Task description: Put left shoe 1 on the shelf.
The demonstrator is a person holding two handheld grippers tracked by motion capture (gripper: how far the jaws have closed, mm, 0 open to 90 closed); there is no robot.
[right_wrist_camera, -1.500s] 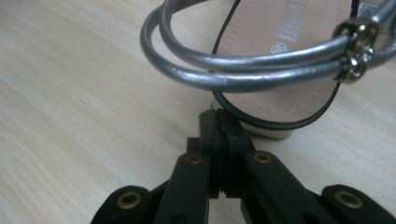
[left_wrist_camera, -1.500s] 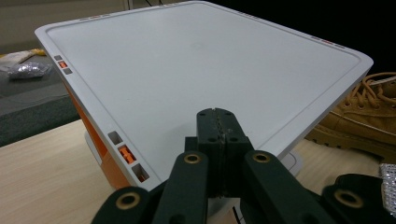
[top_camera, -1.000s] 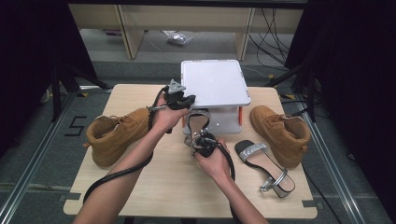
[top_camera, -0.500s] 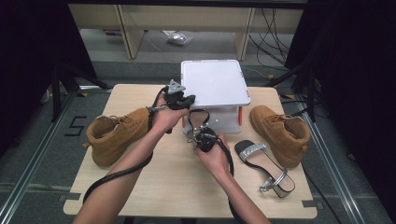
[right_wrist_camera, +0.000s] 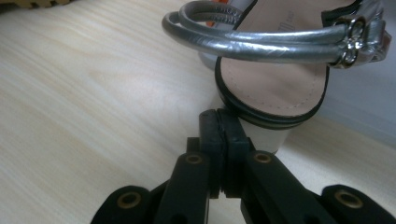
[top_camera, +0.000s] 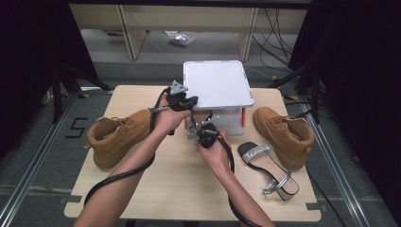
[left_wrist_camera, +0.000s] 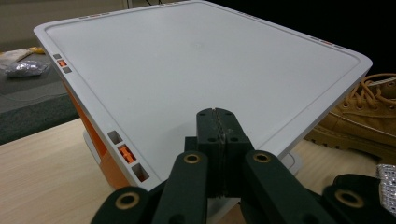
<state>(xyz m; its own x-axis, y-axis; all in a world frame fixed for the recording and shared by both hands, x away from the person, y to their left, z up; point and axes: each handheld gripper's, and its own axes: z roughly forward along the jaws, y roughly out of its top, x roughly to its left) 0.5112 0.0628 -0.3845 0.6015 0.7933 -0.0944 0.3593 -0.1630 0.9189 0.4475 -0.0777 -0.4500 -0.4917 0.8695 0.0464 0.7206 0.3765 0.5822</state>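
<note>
Both hand-held grippers are sitting closed and empty: the left hand-held gripper (left_wrist_camera: pixel 218 122) is hovering over the white rectangular plastic box lid (left_wrist_camera: pixel 187 70), and the right hand-held gripper (right_wrist_camera: pixel 219 122) is facing the silver-strapped heeled sandal (right_wrist_camera: pixel 275 79), not yet grasped.

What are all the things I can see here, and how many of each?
Boots: two, tan, one at each end of the table.
Sandals: two, silver and black, one flat at the right front, one in front of the box by the right gripper.
Box: one, white lid, orange on the sides, back middle of the table.
Table: one, light wood.
Left gripper: one, black, jaws shut, over the box's near left corner.
Right gripper: one, black, jaws shut, at the near sandal's heel.
</note>
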